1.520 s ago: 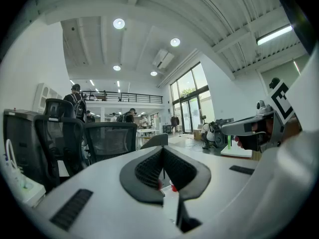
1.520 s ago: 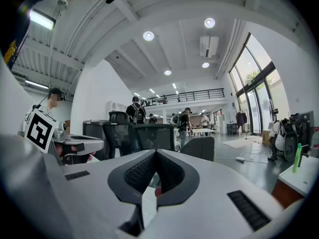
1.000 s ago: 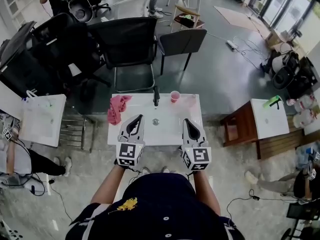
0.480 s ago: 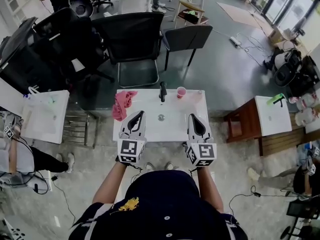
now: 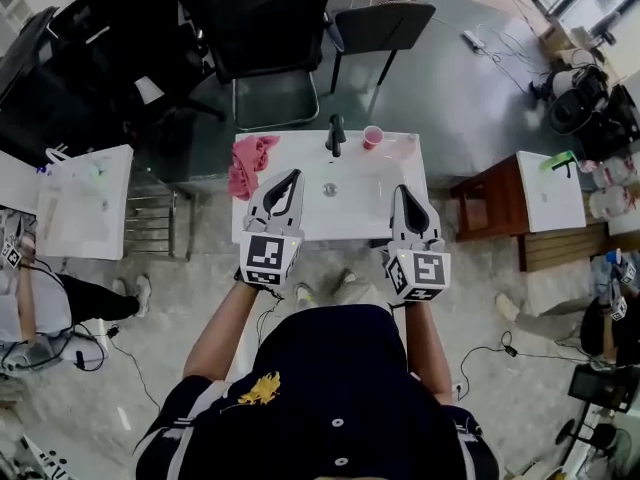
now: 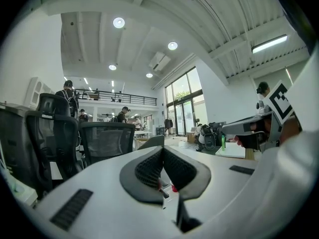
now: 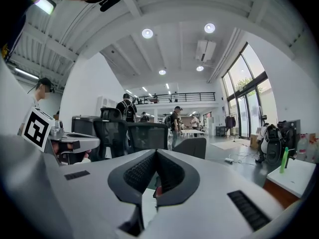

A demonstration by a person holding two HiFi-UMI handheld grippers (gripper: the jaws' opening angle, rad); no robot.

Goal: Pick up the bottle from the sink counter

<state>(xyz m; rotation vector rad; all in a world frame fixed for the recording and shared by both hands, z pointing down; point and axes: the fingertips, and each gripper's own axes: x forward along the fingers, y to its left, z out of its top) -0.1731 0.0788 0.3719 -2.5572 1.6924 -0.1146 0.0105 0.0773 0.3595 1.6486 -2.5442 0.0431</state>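
Note:
A white sink counter (image 5: 300, 230) stands right in front of me, with a black faucet (image 5: 336, 136) at its back edge. A pale, see-through bottle (image 5: 400, 148) is at the back right corner, next to a pink cup (image 5: 372, 137). My left gripper (image 5: 294, 175) reaches over the counter's front left part, jaws shut and empty. My right gripper (image 5: 404, 190) reaches over the front right, short of the bottle, also shut and empty. In the left gripper view the shut pads (image 6: 162, 153) hide most of the counter. In the right gripper view the pads (image 7: 156, 156) do the same.
A pink cloth (image 5: 251, 162) hangs over the counter's back left corner. Black office chairs (image 5: 262, 28) stand behind it. Another white counter (image 5: 85, 213) is to the left. To the right are a wooden table (image 5: 485, 218) and a white top (image 5: 548, 193) bearing a green bottle (image 5: 556, 161).
I have stepped closer: the counter has come nearer and both grippers have moved forward over its front part, still shut.

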